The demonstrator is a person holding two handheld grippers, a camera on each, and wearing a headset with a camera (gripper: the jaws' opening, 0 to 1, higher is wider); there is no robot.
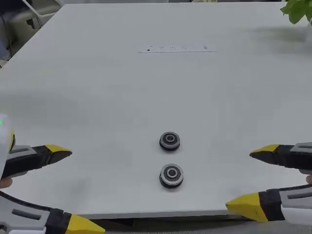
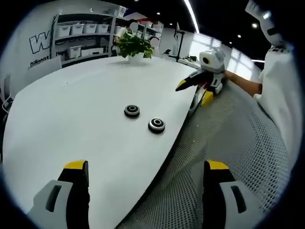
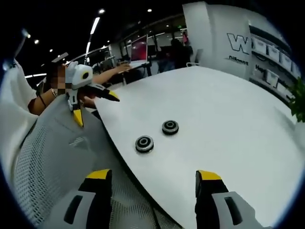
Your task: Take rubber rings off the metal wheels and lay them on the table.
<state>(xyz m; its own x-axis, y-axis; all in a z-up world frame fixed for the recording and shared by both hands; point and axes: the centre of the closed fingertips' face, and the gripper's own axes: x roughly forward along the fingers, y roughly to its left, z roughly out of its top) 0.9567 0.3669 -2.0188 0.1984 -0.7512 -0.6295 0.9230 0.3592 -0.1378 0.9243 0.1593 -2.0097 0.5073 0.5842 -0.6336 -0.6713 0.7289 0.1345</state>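
Presently catalogued: one white table (image 1: 146, 87), its near edge cut off at 6 o'clock in the head view.

Writing:
- Printed strip (image 1: 178, 48) on the tabletop toward 12 o'clock; characters too small to read.
- Wall lettering (image 2: 40, 43) at 10 o'clock in the left gripper view. A large "W" is legible and the rest is cut off; the smaller line under it is too blurred to read.

Task items:
- Near wheel (image 1: 171, 176) and far wheel (image 1: 169, 141), both flat on the table close to its near edge and apart from each other, the far one at 12 o'clock of the near one.
- Dark rings (image 1: 162, 141), seated around both metal hubs.

Tongs:
- Left gripper (image 1: 75, 189) at 8 o'clock, jaws spread wide and holding nothing, body cut off by the frame.
- Right gripper (image 1: 242, 178) at 4 o'clock, likewise wide and empty.
- Both are well apart from the wheels.

Other:
- Plant (image 1: 297, 9) at 1 o'clock, mostly cut off.
- Shelves (image 2: 81, 36) of pale bins; bin labels not legible.
- Grey mesh surface (image 2: 224, 143) below the table edge, nature unclear.
- White sleeve (image 2: 281, 95) at 3 o'clock in the left gripper view.
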